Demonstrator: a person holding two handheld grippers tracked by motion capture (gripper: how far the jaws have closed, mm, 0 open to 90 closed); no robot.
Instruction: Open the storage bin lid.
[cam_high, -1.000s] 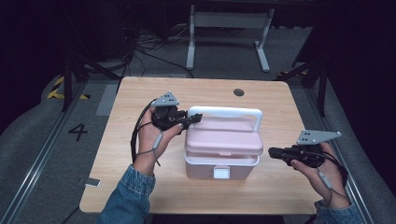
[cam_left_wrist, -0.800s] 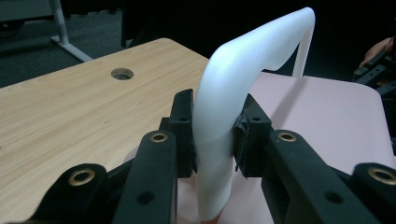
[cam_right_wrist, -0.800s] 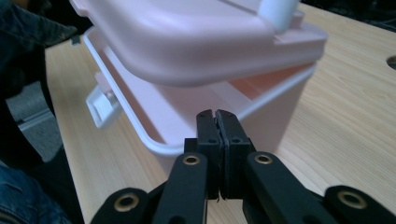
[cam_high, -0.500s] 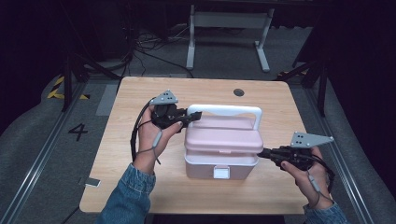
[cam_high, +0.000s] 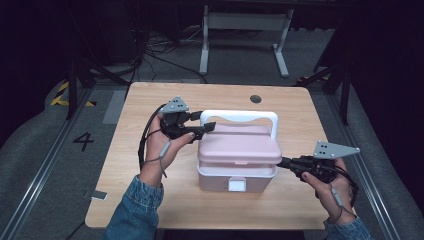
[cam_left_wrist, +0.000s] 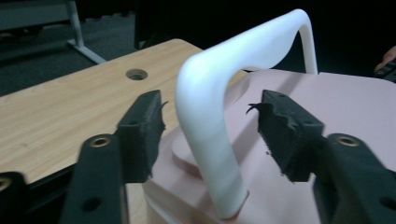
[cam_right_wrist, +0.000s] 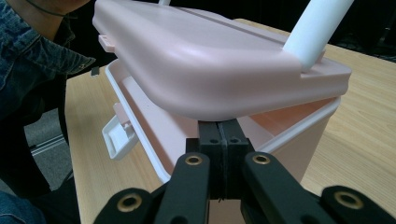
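We note a pink box (cam_high: 237, 170), lid (cam_right_wrist: 205, 60) ajar. Our left gripper (cam_left_wrist: 208, 128) spreads wide astride the white handle (cam_left_wrist: 210, 116). Our right gripper (cam_right_wrist: 223, 140), jaws pressed together, sits under the lid's edge.

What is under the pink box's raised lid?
The right gripper, jaws shut, is wedged under the lid, propping it above the box rim. A strip of pink inner wall shows; the lid covers any contents.

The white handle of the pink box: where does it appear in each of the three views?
High view: white handle arches over the box's far side, centre.
Left gripper view: its near post stands between the open jaws.
Right gripper view: one post, top right.
Shared landmark: pink lid.
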